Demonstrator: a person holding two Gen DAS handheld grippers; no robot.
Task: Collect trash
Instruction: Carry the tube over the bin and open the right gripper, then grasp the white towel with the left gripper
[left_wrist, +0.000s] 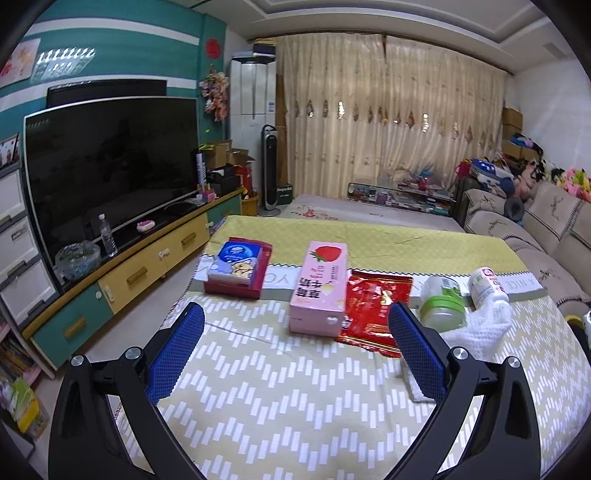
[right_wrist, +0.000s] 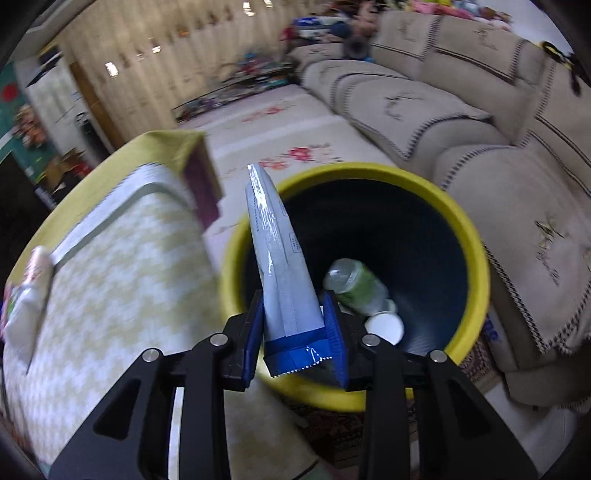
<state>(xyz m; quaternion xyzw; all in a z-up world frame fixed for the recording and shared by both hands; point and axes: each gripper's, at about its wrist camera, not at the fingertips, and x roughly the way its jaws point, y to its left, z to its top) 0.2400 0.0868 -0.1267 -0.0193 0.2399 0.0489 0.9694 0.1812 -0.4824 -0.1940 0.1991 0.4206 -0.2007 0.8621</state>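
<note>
Right gripper (right_wrist: 295, 332) is pinching a grey-and-blue sachet (right_wrist: 275, 254) by its blue sealed end, blue pads pressed on both flat faces. Sachet's long axis runs straight out along the fingers, tip leaning slightly left, and its far half overhangs the mouth of the yellow-rimmed bin (right_wrist: 476, 236). Key relation: the bin opening lies directly ahead of and below the claw, so release looks like a straight drop; near rim passes under the held end, so I'd nudge forward first to be safe. Inside the bin, just right of the fingers: a clear bottle with green label (right_wrist: 356, 284) and a white cap-like disc (right_wrist: 386, 326). Table edge sits just left of the bin. View is motion-blurred.

Left gripper (left_wrist: 295, 332) is spread wide and empty, hovering above the near part of the table (left_wrist: 280, 413). Ahead of it, in a row left to right: tissue pack on a red box (left_wrist: 236, 266), pink strawberry carton (left_wrist: 321, 286), long axis pointing away, red foil wrapper (left_wrist: 373, 314), small jar with green band (left_wrist: 443, 306) lying next to the right finger, white bottle (left_wrist: 487, 286), white cloth (left_wrist: 476, 328). Carton is centred between the fingers; left hand is the nearer one for all of these.
</note>
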